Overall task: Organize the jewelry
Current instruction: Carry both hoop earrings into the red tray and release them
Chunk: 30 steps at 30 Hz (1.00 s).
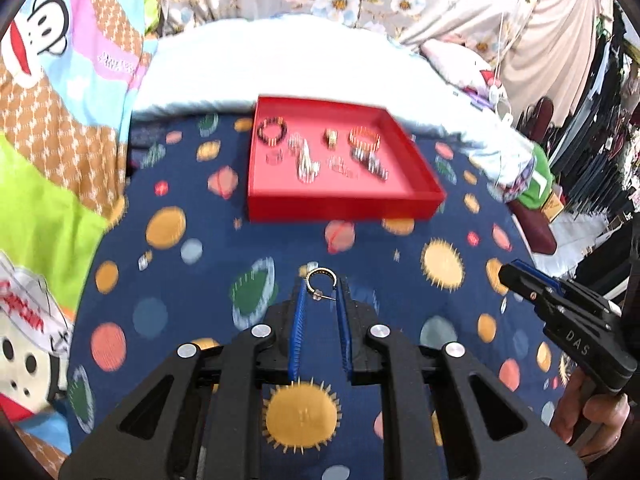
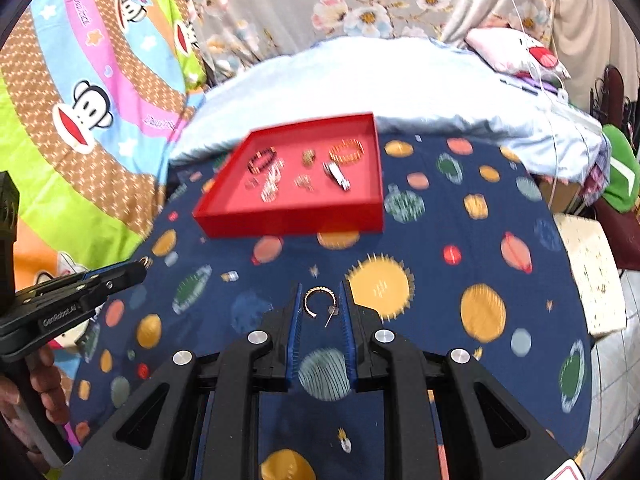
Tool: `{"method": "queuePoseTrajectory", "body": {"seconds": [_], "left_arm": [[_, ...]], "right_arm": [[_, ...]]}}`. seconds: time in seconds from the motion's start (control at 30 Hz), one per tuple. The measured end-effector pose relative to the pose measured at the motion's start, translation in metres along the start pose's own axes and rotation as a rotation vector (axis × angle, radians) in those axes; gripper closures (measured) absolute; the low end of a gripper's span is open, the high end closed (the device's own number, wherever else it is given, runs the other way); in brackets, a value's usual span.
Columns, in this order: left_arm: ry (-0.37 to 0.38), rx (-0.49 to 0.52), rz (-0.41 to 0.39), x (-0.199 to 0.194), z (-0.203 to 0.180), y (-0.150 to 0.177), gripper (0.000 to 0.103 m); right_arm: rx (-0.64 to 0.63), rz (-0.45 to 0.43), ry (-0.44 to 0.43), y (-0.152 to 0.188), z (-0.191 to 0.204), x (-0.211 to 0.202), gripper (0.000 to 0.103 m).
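Both my left gripper (image 1: 320, 286) and right gripper (image 2: 320, 300) pinch a hoop earring (image 1: 319, 278) each (image 2: 316, 300); red tray (image 1: 344, 204) far ahead.

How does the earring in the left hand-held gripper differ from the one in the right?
The left earring shows its hoop nearly closed, post pointing right; the right earring shows an open C, post slanting down. The left one sits at the fingertips; the right one sits slightly deeper. Both are gold hoops, clamped between blue pads.
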<state>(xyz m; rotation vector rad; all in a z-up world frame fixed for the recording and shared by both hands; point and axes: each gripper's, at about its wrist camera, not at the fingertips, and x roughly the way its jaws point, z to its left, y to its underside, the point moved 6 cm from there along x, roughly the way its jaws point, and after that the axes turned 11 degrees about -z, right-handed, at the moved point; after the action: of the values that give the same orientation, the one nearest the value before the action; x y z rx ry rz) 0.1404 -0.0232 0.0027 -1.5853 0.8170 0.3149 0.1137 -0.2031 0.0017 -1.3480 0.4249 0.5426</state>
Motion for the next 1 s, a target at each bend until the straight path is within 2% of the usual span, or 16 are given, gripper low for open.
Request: {"method": "queuePoseTrajectory", "body": {"seconds": [0.2,0.33,0.43,0.7,1.0], "left_arm": [[0.02,0.005,-0.084,0.008,-0.002,-0.054,0.088],[0.009,0.03,-0.122,0.031,-0.005,-0.086,0.088],[-0.001,0.035,-0.124,0.059,-0.004,-0.1,0.088],[-0.036,0.032,-0.03,0.136,0.008,-0.091,0.088],[-0.035,0.016,0.029,0.173,0.014,-0.073,0.088]], "right_arm": [[-0.022,-0.06,-0.036,-0.045,0.009,0.015,0.087],[-0.052,-0.088,-0.041,-0.077,0.015,0.044,0.087],[-0.048,-0.076,-0.046,-0.089,0.016,0.074,0.087],[-0.034,0.045,-0.025,-0.072,0.01,0.16,0.087],[-0.032,0.113,-0.022,-0.052,0.007,0.195,0.086]]}}
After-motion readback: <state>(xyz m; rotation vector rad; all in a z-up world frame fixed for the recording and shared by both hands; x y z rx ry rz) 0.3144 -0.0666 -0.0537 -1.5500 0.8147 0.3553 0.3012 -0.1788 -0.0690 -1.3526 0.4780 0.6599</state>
